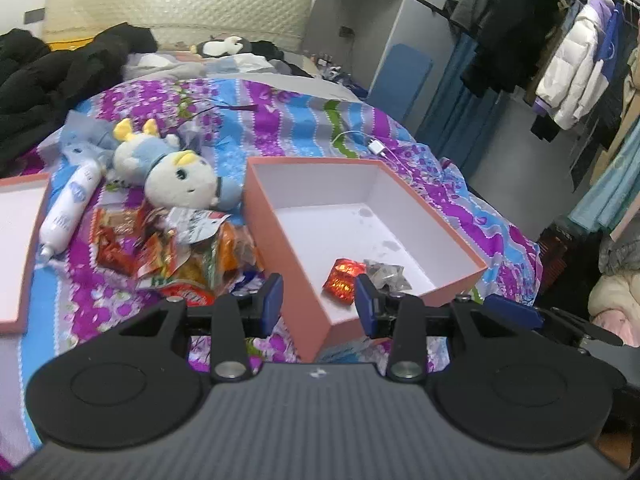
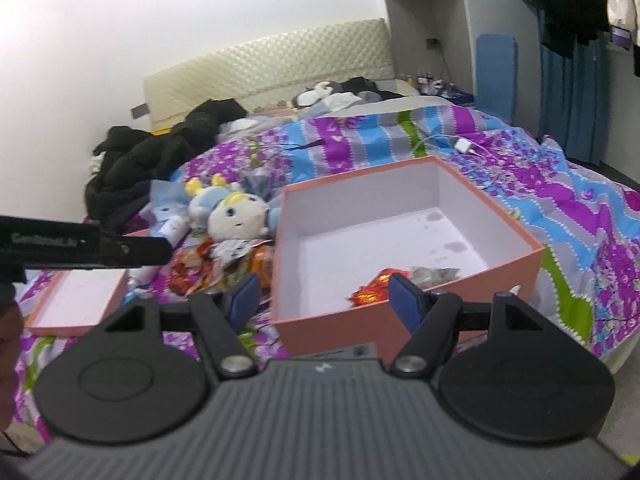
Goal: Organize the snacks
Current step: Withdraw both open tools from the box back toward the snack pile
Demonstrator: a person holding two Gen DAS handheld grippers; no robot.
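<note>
- Your left gripper [image 1: 319,303] is wide open and empty, above the box's [image 1: 280,216] near corner.
- Your right gripper [image 2: 325,300] likewise gapes, empty.
- Red snack [image 1: 343,279] lies inside; the snack pile [image 1: 176,248] lies left of it.

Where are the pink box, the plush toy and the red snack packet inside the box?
pink box [image 1: 280,216]: left wrist view, left outer wall.
plush toy [image 1: 182,184]: left wrist view, its face.
red snack packet [image 1: 342,280]: left wrist view, wrapper's middle.
</note>
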